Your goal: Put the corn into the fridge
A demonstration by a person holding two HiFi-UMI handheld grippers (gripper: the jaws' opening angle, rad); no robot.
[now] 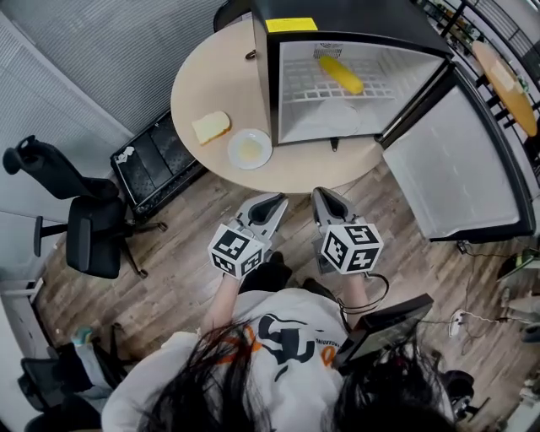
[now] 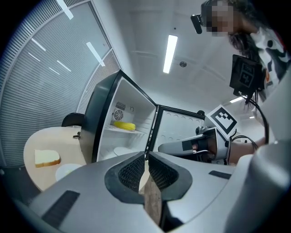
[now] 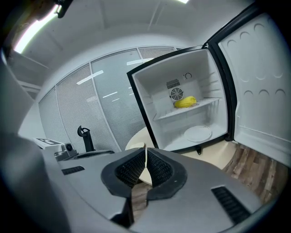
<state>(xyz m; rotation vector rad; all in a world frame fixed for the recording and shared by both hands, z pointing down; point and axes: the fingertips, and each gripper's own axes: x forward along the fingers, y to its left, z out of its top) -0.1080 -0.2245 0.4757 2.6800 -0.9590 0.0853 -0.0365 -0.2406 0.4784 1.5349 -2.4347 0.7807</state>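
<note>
Two pairs of jaws are pressed together and empty, the left gripper [image 1: 272,201] and right gripper [image 1: 324,196] hanging over the wood floor [image 1: 177,253]. On the round table [image 1: 201,84] stands the open fridge [image 1: 354,17], with the corn [image 1: 340,73] on its wire shelf [image 1: 302,84]. Bread [image 1: 211,126] and a plate [image 1: 250,148] lie beside it.

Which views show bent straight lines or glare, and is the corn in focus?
Head view: only slight bending, the corn is sharp. Left gripper view: strong fisheye with dark corners, and the ceiling lamp glares. Right gripper view: the edges of the fridge curve, the corn is small yet clear.
</note>
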